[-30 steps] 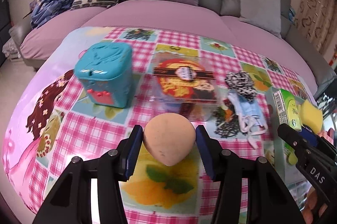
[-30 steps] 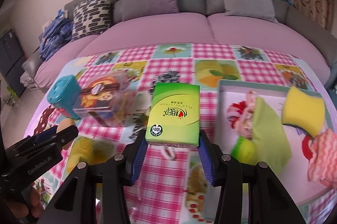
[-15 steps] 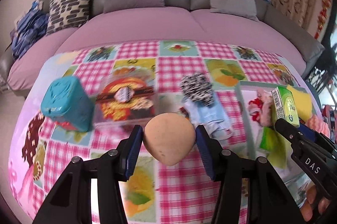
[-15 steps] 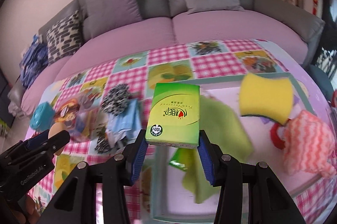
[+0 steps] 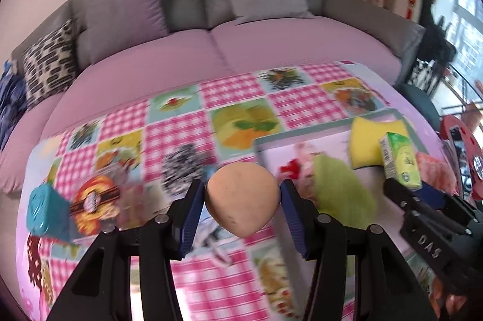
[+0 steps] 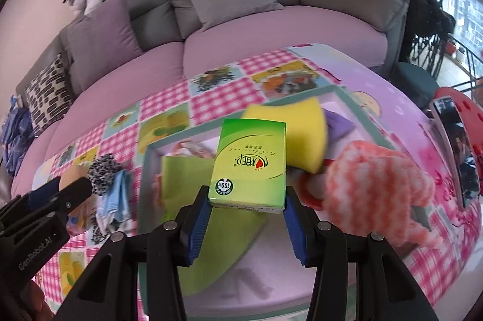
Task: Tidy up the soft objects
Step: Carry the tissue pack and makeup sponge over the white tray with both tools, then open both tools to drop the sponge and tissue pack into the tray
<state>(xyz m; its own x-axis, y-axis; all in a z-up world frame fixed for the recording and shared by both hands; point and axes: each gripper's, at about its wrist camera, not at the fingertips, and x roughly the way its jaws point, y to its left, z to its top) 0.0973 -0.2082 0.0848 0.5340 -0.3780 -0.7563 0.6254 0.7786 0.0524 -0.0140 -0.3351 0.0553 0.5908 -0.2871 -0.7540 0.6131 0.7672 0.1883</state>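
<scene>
My left gripper (image 5: 241,201) is shut on a beige teardrop makeup sponge (image 5: 241,197), held above the table near the left edge of a teal-rimmed tray (image 5: 302,137). My right gripper (image 6: 247,214) is shut on a green tissue pack (image 6: 249,164), held over the tray (image 6: 148,167). The tray holds a yellow sponge (image 6: 302,122), a green cloth (image 6: 181,173) and a pink-and-white cloth (image 6: 377,185). The tissue pack also shows in the left wrist view (image 5: 398,161).
A black-and-white scrunchie (image 6: 102,174) and blue face masks (image 6: 116,200) lie left of the tray. A clear snack box (image 5: 96,203) and a teal box (image 5: 45,215) stand further left. A sofa (image 5: 241,49) is behind the table. A red object (image 6: 452,140) sits at the right.
Both grippers have swung right with their loads. The tissue pack is now over the tray's middle, and the makeup sponge has come close to the tray's left edge.
</scene>
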